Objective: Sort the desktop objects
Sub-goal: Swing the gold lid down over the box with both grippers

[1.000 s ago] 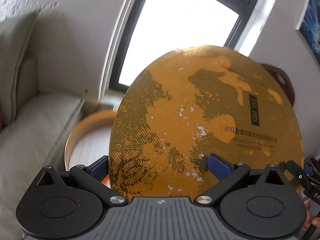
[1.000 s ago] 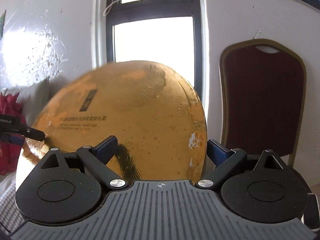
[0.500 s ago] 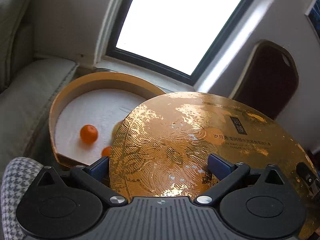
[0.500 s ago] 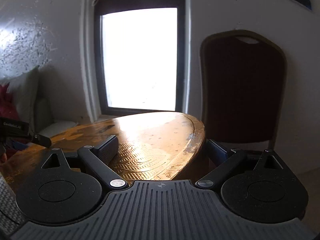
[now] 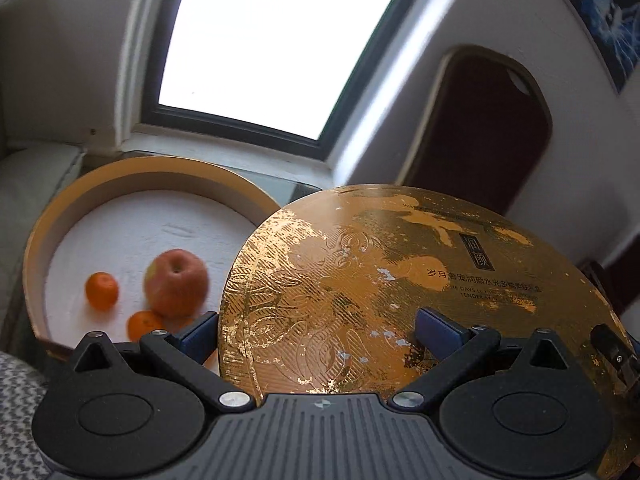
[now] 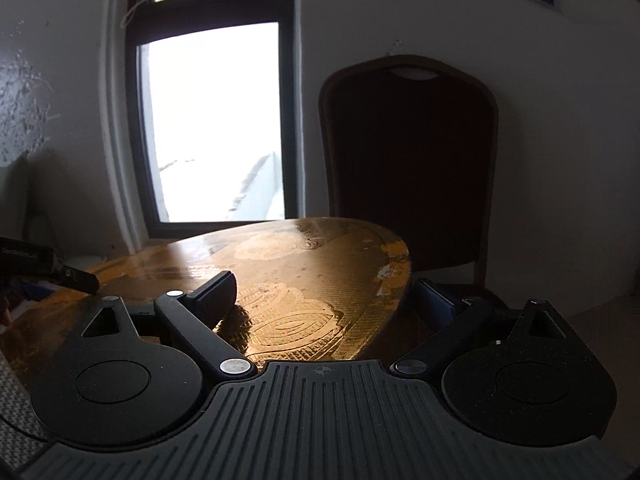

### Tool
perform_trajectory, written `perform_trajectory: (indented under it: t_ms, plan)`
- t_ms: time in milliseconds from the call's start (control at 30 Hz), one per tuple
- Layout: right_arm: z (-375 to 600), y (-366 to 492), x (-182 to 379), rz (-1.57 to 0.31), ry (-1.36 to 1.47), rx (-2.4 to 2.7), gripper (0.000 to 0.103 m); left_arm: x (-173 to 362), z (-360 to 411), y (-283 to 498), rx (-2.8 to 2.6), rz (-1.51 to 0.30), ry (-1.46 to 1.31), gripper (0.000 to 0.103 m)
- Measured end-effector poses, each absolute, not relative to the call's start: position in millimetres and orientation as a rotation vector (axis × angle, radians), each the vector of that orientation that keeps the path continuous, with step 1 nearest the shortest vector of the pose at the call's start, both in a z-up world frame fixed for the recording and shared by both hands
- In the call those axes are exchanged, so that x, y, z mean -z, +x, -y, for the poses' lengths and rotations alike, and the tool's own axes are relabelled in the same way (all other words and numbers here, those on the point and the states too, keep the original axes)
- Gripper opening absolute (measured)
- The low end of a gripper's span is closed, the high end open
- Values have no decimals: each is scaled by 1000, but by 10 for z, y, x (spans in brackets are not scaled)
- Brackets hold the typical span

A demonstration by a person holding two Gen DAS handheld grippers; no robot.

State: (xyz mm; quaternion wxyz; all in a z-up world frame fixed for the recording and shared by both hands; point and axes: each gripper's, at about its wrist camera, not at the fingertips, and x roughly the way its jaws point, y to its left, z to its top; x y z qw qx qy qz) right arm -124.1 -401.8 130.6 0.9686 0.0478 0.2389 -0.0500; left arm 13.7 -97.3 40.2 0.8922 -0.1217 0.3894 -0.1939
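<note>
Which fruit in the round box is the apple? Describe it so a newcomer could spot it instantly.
Start at the bright window; below it sits a round box with a white floor. Inside, left of the gold lid, lies the apple. It is the biggest fruit, reddish with a stem dimple, while the two oranges beside it are small and bright orange.

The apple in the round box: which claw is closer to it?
Left. The left claw holds the gold lid right beside the apple in the round box. The right claw grips the lid's far side; its view shows no apple.
</note>
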Motion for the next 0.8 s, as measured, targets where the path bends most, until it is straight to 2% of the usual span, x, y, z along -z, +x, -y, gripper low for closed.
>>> perform_trajectory:
  t_ms: [400,800]
  plan:
    - [4035,-1261,-1178,-503,127,116,96,-314,1062,122,411,-836,-222,101]
    - [3530,-696,-1076,-514,115,-17,96,-254,448,231,295,-817,-266,101]
